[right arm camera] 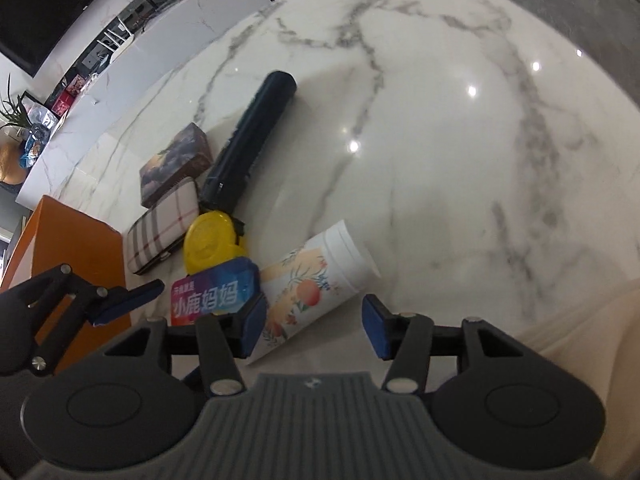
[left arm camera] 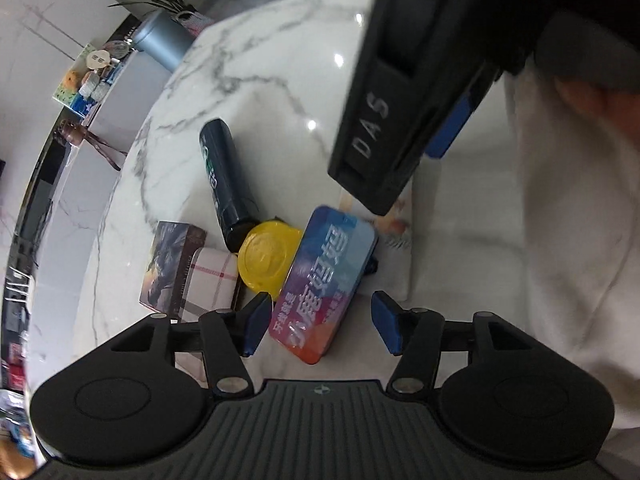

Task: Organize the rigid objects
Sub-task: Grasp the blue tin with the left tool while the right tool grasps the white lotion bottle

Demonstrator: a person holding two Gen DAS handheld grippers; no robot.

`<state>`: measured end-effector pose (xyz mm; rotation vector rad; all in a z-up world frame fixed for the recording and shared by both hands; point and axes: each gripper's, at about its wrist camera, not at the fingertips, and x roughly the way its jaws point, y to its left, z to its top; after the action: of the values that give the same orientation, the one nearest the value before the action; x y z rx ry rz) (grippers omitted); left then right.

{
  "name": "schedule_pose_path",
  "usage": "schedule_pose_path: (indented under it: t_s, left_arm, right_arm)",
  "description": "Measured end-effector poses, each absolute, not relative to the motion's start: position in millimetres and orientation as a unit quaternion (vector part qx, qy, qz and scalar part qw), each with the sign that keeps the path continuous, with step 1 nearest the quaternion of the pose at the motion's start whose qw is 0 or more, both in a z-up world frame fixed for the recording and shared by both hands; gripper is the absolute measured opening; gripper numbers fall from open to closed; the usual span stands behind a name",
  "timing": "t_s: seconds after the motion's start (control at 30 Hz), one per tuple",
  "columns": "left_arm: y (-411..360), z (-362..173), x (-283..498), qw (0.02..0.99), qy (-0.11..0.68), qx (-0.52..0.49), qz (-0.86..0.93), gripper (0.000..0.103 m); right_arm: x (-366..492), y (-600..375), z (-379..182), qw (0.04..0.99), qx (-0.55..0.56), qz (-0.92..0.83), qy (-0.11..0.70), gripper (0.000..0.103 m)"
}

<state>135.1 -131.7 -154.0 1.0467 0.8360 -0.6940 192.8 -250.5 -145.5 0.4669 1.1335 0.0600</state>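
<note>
A: Count them?
B: Six, clustered lower left on the bench (right arm camera: 440,140): one tube (right arm camera: 248,140), one box (right arm camera: 176,164), one plaid case (right arm camera: 164,228), one yellow lid (right arm camera: 208,240), one tin (right arm camera: 216,292), one cup (right arm camera: 316,284).
A: Jaws?
B: Left gripper (left arm camera: 320,326) released beside the tin; right gripper (right arm camera: 316,328) released over the cup.

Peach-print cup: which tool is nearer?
Right. The right tool is open around the peach-print cup; the left tool is open around the colourful tin beside it.
</note>
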Motion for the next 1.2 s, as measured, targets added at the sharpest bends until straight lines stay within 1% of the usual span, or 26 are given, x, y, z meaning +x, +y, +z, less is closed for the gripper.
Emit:
schedule_pose_path:
  t_s: [0.07,0.1,0.17,0.2,0.23,0.27,0.3,0.33,0.37,0.4,0.43,0.5,0.57,0.67,0.73,0.77,0.8,0.93,1.0,1.03,1.07,1.1,1.13,1.17,1.2]
  left_arm:
    - [-134,-162,138,0.718,0.384,0.488,-0.315,0.068]
    - [-135,-166,138,0.714,0.381,0.495,-0.315,0.067]
    - [-137,-166,141,0.715,0.367,0.505,-0.314,0.067]
    - [-138,-167,143,0.712,0.367,0.509,-0.316,0.065]
    - [-140,-168,145,0.710,0.368,0.509,-0.318,0.062]
    - [-141,-168,146,0.707,0.373,0.508,-0.320,0.055]
    - [-140,-167,147,0.705,0.379,0.504,-0.325,0.049]
    - [-140,-167,147,0.705,0.382,0.501,-0.326,0.045]
    - [-141,-168,145,0.706,0.384,0.500,-0.325,0.042]
    - [-140,-168,145,0.708,0.384,0.498,-0.321,0.041]
    - [-139,-167,144,0.712,0.386,0.493,-0.318,0.039]
    - [-137,-163,146,0.722,0.392,0.475,-0.315,0.035]
    - [-136,-154,148,0.735,0.398,0.451,-0.313,0.028]
    - [-130,-140,155,0.761,0.419,0.395,-0.300,0.021]
    - [-124,-128,163,0.781,0.439,0.341,-0.286,0.017]
    - [-120,-121,168,0.790,0.450,0.311,-0.277,0.015]
    - [-114,-116,175,0.798,0.465,0.274,-0.267,0.015]
    - [-83,-103,199,0.818,0.523,0.107,-0.215,0.015]
    - [-68,-105,209,0.816,0.545,0.041,-0.189,0.015]
    - [-63,-107,212,0.815,0.551,0.024,-0.179,0.015]
    - [-61,-109,213,0.816,0.552,0.021,-0.170,0.015]
    - [-61,-110,212,0.817,0.553,0.025,-0.161,0.015]
    - [-60,-110,205,0.820,0.549,0.026,-0.158,0.015]
    - [-62,-109,204,0.820,0.549,0.026,-0.158,0.015]
    - [-64,-108,199,0.820,0.549,0.028,-0.158,0.015]
  right_arm:
    - [198,-252,-152,0.810,0.230,0.029,0.539,0.058]
    - [200,-253,-152,0.811,0.241,0.032,0.532,0.062]
    - [203,-256,-153,0.812,0.258,0.034,0.523,0.062]
    - [204,-256,-154,0.814,0.264,0.034,0.517,0.062]
    - [205,-257,-154,0.816,0.268,0.035,0.511,0.062]
    - [207,-256,-154,0.819,0.268,0.037,0.506,0.062]
    - [208,-255,-155,0.822,0.265,0.039,0.503,0.061]
    - [208,-254,-154,0.824,0.261,0.039,0.501,0.056]
    - [209,-253,-155,0.827,0.256,0.037,0.499,0.052]
    - [210,-253,-156,0.828,0.253,0.034,0.498,0.044]
    - [210,-254,-157,0.828,0.254,0.034,0.498,0.040]
    - [210,-254,-158,0.827,0.257,0.039,0.498,0.037]
    - [210,-254,-159,0.827,0.258,0.042,0.498,0.034]
    - [208,-258,-159,0.824,0.274,0.043,0.493,0.025]
    - [205,-260,-156,0.829,0.280,0.047,0.482,0.013]
    - [203,-259,-154,0.832,0.277,0.050,0.478,0.003]
    - [202,-258,-153,0.833,0.273,0.056,0.479,0.000]
    - [200,-256,-151,0.834,0.270,0.068,0.476,0.000]
    - [201,-257,-152,0.831,0.276,0.068,0.478,0.000]
    - [201,-257,-153,0.830,0.276,0.070,0.480,0.006]
    - [202,-255,-152,0.832,0.272,0.067,0.478,0.008]
    - [202,-253,-151,0.838,0.261,0.066,0.475,0.015]
    - [203,-249,-149,0.843,0.247,0.068,0.473,0.026]
    - [203,-246,-148,0.848,0.233,0.070,0.470,0.029]
    - [203,-243,-147,0.853,0.220,0.071,0.467,0.030]
